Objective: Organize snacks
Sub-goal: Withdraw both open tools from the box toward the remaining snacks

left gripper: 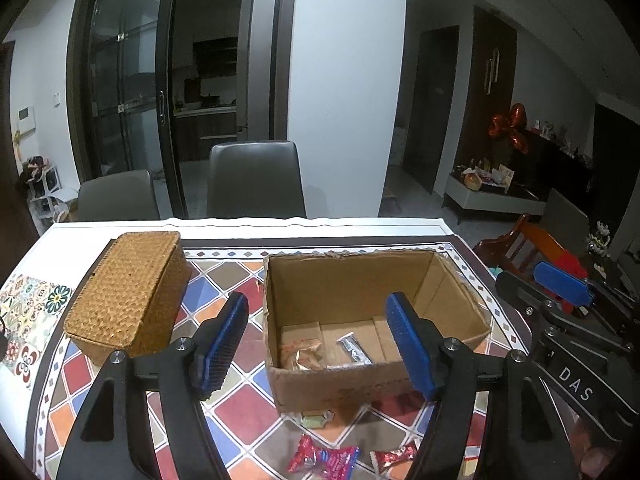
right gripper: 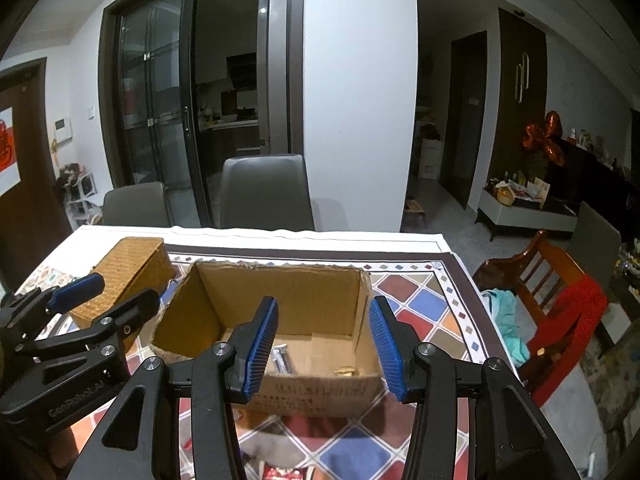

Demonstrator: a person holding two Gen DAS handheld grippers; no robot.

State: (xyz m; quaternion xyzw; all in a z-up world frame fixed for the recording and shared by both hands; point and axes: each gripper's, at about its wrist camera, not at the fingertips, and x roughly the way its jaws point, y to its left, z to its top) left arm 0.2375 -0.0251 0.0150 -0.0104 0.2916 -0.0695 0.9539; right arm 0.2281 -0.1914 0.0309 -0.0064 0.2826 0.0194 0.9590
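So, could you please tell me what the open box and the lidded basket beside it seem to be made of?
The open box looks like plain brown corrugated cardboard, matte, with ragged torn top edges. The lidded basket looks woven from straw or rattan, golden-tan with a visible herringbone weave; the exact fibre is unclear.

Dim indoor light, dark vignette corners, strong fisheye bending at edges, slight softness, muted shadows, no glare.

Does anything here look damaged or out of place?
The cardboard box has ragged, torn top edges, as if its flaps were ripped off. A few wrapped snacks lie loose on the tablecloth in front of it, while a couple already sit inside. The wicker basket looks intact.
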